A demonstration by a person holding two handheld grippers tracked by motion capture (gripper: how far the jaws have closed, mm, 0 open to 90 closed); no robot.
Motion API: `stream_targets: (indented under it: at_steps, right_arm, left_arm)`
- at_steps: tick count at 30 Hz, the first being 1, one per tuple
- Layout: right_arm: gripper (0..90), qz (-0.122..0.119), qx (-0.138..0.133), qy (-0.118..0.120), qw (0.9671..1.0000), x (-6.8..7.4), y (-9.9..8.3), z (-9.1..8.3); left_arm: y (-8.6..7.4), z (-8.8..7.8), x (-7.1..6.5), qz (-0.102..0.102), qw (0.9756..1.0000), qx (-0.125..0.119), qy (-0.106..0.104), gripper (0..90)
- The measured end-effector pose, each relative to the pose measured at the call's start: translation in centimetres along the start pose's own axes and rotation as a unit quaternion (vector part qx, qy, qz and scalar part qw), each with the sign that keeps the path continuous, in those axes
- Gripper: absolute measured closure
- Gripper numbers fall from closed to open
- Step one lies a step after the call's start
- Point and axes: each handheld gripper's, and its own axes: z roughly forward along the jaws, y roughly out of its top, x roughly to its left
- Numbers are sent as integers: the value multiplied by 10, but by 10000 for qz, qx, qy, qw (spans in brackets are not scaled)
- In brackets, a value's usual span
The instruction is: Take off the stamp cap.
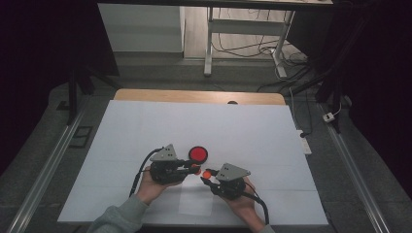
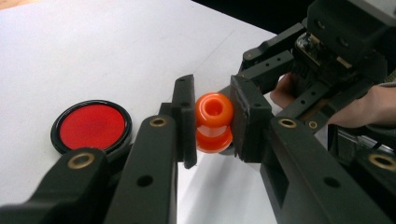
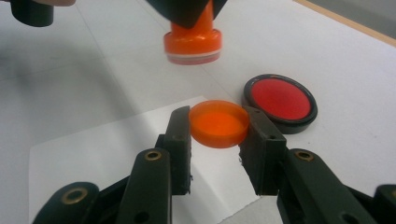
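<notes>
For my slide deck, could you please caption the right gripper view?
Right gripper shut on an orange cap above a paper sheet, with the stamp held beyond and the red ink pad alongside.

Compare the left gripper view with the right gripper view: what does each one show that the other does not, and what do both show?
Left gripper view: the left gripper shut on the orange plastic stamp, seen from its knob end, with the right hand behind.

Right gripper view: the right gripper shut on the shallow orange plastic cap, above a white paper sheet; the stamp's base faces down.

Both: the stamp, the round red ink pad in its black case, and the white table cover.
</notes>
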Motion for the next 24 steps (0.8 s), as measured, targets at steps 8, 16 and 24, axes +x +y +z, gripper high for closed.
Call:
stream_targets:
  at_steps: [8,16,24]
  right_arm:
    - [644,101,-53,-132,9998,-6,-2,-6]
    - [644,196,-57,-272,9994,-14,-9,-17]
    - [643,372,-107,-452,9982,-20,-17,-32]
  left_arm:
    - [0,-1,1,-29,10000,-54,-15,727]
    - [0,-4,2,-22,10000,-66,41,726]
    - [0,-5,2,3,9999,-55,99,726]
